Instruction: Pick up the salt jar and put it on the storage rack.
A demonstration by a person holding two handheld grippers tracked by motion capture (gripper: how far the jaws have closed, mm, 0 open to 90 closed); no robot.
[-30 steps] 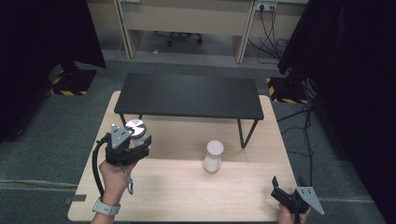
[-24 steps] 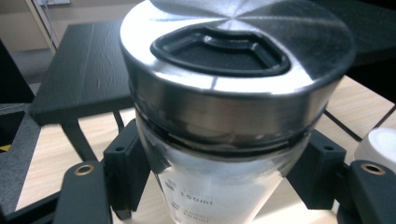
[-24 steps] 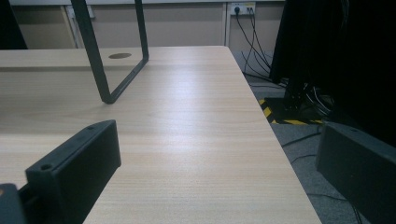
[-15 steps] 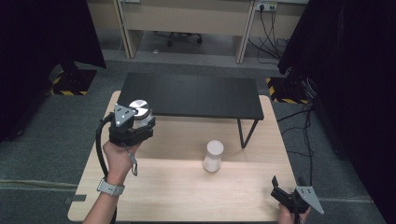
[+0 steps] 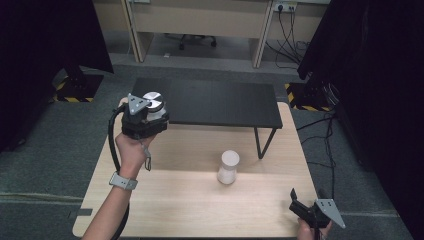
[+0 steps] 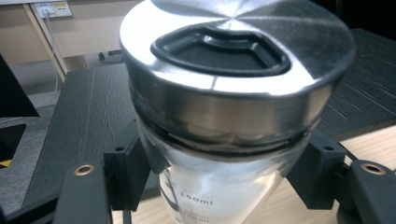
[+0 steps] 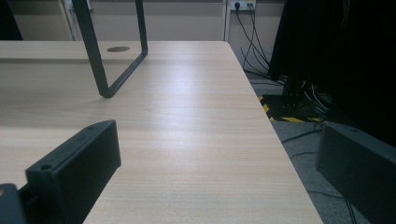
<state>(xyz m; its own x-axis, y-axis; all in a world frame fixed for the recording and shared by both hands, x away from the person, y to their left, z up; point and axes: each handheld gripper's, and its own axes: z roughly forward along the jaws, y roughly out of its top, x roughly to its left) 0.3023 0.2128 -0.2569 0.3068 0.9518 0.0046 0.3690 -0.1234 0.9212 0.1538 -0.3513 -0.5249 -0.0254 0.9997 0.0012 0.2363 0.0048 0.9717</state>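
Observation:
My left gripper (image 5: 148, 114) is shut on a clear glass jar (image 6: 233, 79) with a brushed steel lid (image 5: 152, 98). Its pads (image 6: 128, 170) press the glass just below the lid, where a measuring mark shows. The jar hangs upright above the front left corner of the low black shelf (image 5: 215, 102). A white lidded bottle (image 5: 228, 167) stands alone in the middle of the wooden table (image 5: 190, 210). At the table's front right corner my right gripper (image 5: 306, 201) rests low, open, its jaws wide apart over bare wood (image 7: 196, 140).
The black shelf stands on thin metal legs (image 7: 100, 60) across the back of the table. Dark curtains hang on both sides, cables (image 5: 325, 130) trail on the floor at the right, and a desk stands behind.
My left gripper has carried the jar up and away from me, from over the table's left side to the shelf's front left corner. The right gripper and the white bottle kept still.

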